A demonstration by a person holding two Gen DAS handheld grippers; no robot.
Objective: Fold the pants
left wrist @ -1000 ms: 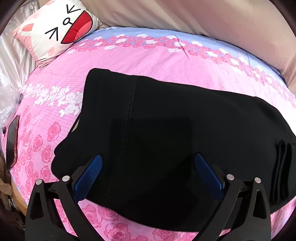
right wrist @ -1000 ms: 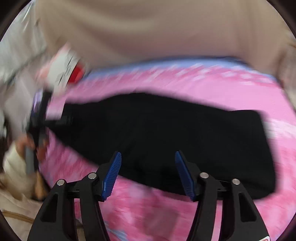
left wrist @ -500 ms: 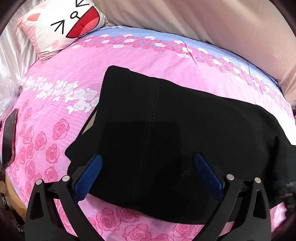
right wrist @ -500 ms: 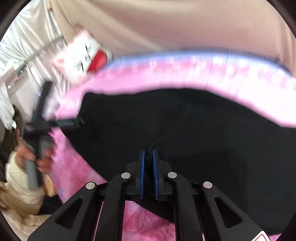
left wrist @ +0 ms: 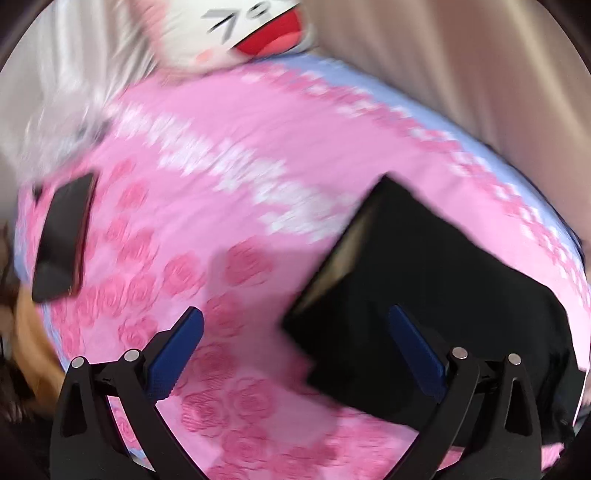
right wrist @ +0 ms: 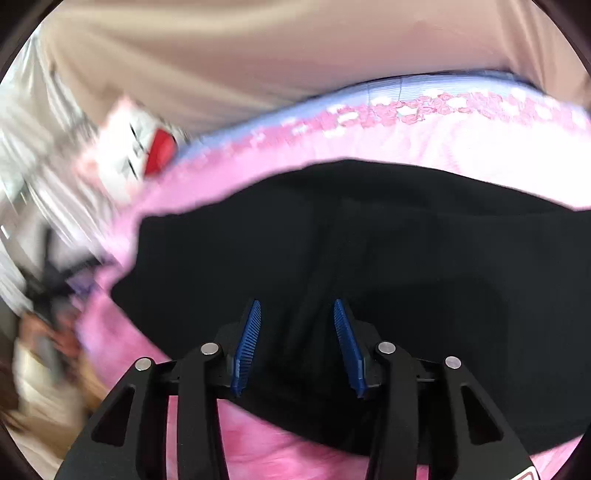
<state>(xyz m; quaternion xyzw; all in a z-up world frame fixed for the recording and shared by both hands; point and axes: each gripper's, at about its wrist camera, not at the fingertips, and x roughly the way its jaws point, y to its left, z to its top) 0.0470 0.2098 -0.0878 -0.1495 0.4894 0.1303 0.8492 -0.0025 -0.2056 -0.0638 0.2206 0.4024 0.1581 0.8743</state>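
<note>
The black pants (left wrist: 436, 291) lie flat on the pink rose-print bedspread (left wrist: 229, 206), at the right of the blurred left wrist view. My left gripper (left wrist: 295, 332) is open and empty, its left finger over bare bedspread and its right finger over the pants' edge. In the right wrist view the pants (right wrist: 406, 258) fill the middle. My right gripper (right wrist: 297, 328) is open, low over the black cloth near its front edge, with nothing between the pads.
A white cartoon-face pillow (left wrist: 243, 26) lies at the head of the bed, also in the right wrist view (right wrist: 144, 151). A dark phone (left wrist: 62, 236) lies near the bed's left edge. A beige curtain (right wrist: 258, 48) hangs behind.
My left gripper swung left, so the pants slid to the right of its view and the phone came in. My right gripper, shut half a second ago, has opened over the pants.
</note>
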